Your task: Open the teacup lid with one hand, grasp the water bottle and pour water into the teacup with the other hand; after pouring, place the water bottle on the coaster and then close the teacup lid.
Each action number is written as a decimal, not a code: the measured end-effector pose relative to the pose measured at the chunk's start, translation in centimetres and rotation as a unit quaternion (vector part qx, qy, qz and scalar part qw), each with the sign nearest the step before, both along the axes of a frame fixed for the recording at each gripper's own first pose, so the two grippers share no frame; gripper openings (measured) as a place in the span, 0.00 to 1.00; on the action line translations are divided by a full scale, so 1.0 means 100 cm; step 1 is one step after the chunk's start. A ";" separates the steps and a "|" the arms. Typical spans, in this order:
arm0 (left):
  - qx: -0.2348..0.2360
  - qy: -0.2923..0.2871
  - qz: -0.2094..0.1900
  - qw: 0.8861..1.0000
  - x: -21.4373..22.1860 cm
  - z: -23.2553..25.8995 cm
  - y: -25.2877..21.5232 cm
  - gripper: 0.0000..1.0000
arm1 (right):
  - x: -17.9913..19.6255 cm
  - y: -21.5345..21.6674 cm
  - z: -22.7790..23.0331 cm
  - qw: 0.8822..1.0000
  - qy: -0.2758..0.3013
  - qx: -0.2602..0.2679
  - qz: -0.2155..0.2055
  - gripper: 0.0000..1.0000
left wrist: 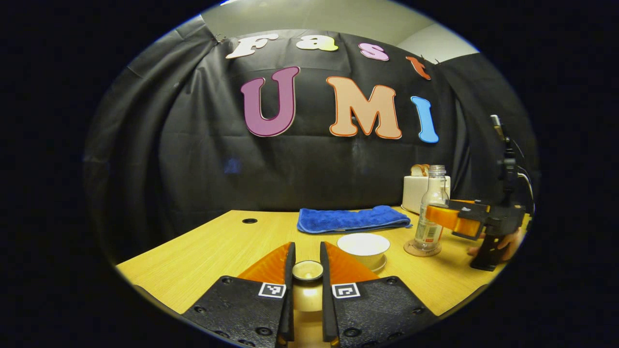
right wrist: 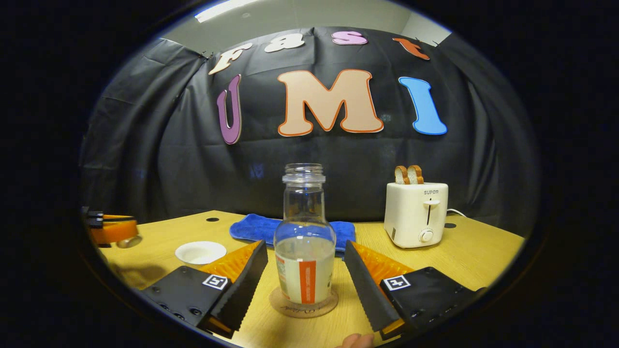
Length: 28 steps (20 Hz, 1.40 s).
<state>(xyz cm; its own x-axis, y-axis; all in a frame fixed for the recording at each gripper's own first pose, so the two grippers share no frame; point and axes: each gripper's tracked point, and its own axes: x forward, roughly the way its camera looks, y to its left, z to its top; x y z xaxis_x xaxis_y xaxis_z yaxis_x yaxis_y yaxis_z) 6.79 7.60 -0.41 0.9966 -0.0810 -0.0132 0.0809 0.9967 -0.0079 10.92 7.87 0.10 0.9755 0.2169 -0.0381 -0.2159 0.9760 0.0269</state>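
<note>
A: Left gripper view, item one: your left gripper (left wrist: 307,270), fingers drawn close on either side of the teacup lid (left wrist: 307,270), clasping its knob. The lid sits lifted, near the camera. The teacup (left wrist: 363,247) stands open on its saucer just beyond, a little to the right of the lid.

B: And the bottle?

A: Item two: water bottle (right wrist: 304,241), upright on the coaster (right wrist: 303,303), uncapped, roughly half full by the look of it. In the right gripper view it stands dead ahead between your right gripper (right wrist: 305,278) fingers, which are spread wide and clear of the glass on both sides. Released, then, gripping nothing.

B: Which hand is nearer?

A: The right, plainly. The bottle's long axis is vertical, and your fingers bracket its labelled lower body, so I judge a straight close would catch it square.

B: Where does the cup lie from there?

A: Off to the bottle's left on the table (right wrist: 474,261), near but apart. Whether the bottle has been poured yet I cannot tell.

B: Other stock?

A: Blue towel (right wrist: 290,229) behind the bottle; toaster (right wrist: 417,212) to the right with bread in it.
</note>
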 end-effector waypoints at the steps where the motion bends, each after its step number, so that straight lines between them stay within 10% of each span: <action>1: 0.001 -0.003 -0.012 1.000 0.012 0.001 -0.008 0.20 | -0.008 -0.005 0.000 1.000 0.000 0.001 0.011 0.99; 13: 0.001 0.005 -0.016 1.000 0.080 -0.001 -0.059 0.20 | -0.072 -0.101 0.005 1.000 -0.006 0.000 -0.029 0.99; 28: 0.056 0.060 -0.030 0.996 0.096 -0.018 -0.083 0.20 | -0.077 -0.098 0.006 1.000 -0.006 0.000 -0.021 0.99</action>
<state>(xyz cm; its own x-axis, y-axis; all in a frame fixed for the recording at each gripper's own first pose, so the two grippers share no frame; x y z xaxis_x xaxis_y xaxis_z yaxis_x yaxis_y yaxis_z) 16.40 -0.75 -2.24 0.9805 -0.1324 -0.1451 0.1464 0.9851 0.0903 3.23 -1.95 0.74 0.9842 0.1753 -0.0260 -0.1747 0.9843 0.0245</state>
